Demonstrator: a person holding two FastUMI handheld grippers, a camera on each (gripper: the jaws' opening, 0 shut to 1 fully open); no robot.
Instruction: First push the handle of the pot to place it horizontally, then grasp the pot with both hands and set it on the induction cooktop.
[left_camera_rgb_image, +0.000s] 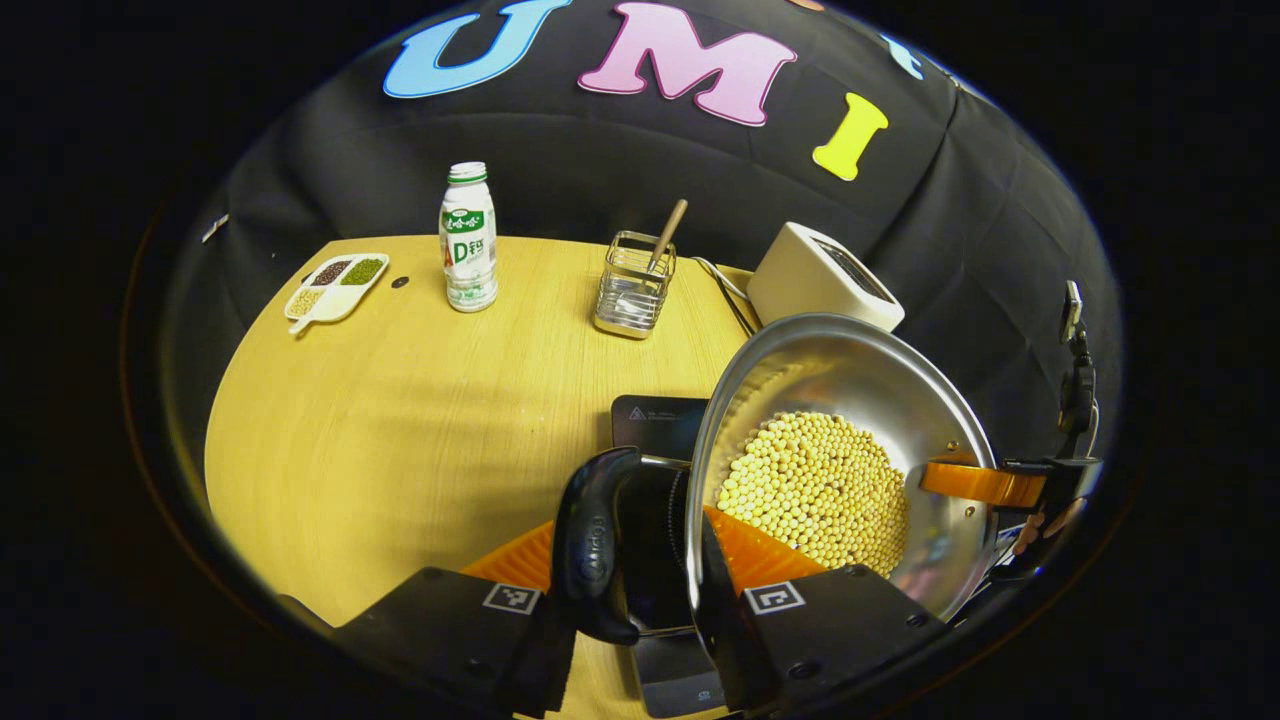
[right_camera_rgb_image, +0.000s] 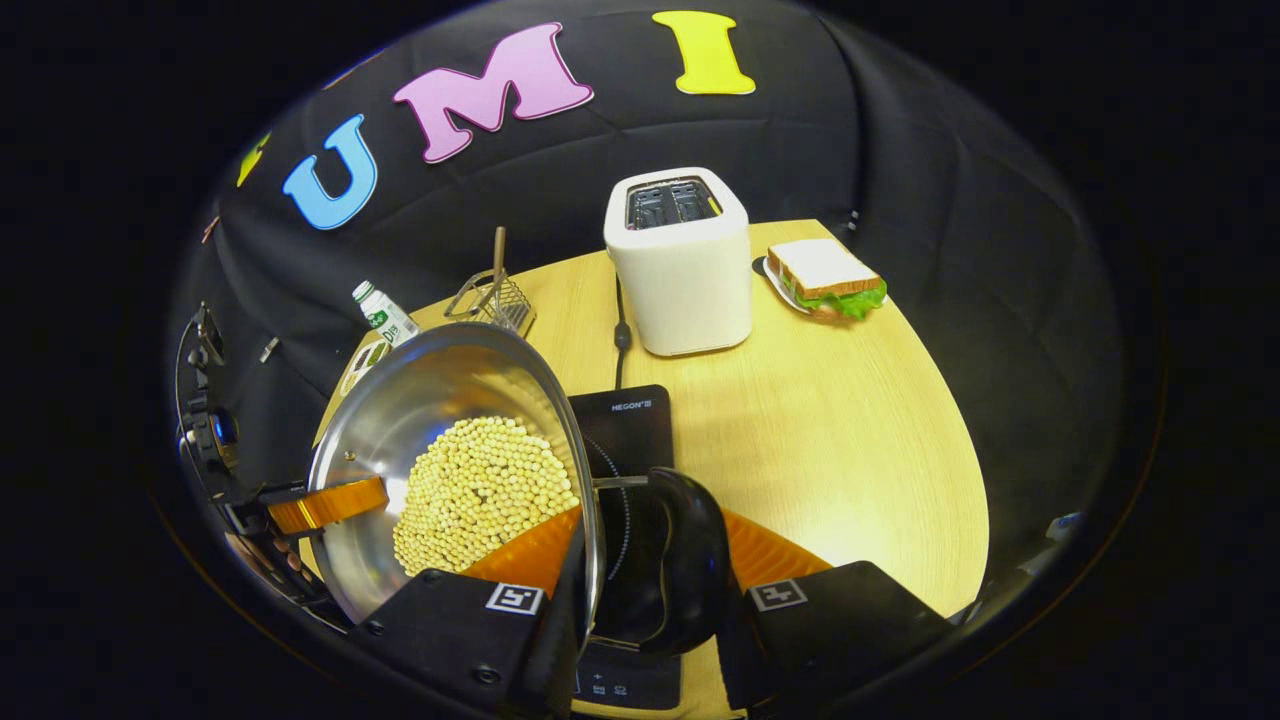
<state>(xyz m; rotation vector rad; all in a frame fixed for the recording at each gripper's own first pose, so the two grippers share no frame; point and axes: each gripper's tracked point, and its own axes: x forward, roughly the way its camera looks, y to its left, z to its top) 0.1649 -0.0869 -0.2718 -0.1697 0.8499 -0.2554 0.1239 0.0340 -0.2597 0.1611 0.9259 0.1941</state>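
Observation:
A steel pot (left_camera_rgb_image: 860, 390) holding yellow beans (left_camera_rgb_image: 820, 490) hangs just above the black induction cooktop (left_camera_rgb_image: 655, 420). In the left gripper view my left gripper (left_camera_rgb_image: 640, 580) is shut on one black pot handle (left_camera_rgb_image: 595, 545), with one finger outside the handle and the other inside the rim. In the right gripper view my right gripper (right_camera_rgb_image: 650, 580) is shut the same way on the opposite handle (right_camera_rgb_image: 680, 560), with the pot (right_camera_rgb_image: 420, 400) to its left and the cooktop (right_camera_rgb_image: 625, 425) beneath. Each view also catches the other gripper across the pot (left_camera_rgb_image: 1000, 485) (right_camera_rgb_image: 320, 505).
On the wooden table (left_camera_rgb_image: 400, 420) stand a milk bottle (left_camera_rgb_image: 468, 240), a wire holder with a spoon (left_camera_rgb_image: 632, 285) and a divided dish of beans (left_camera_rgb_image: 335, 285). A white toaster (right_camera_rgb_image: 680, 260) with its cord and a sandwich on a plate (right_camera_rgb_image: 825, 280) sit behind the cooktop.

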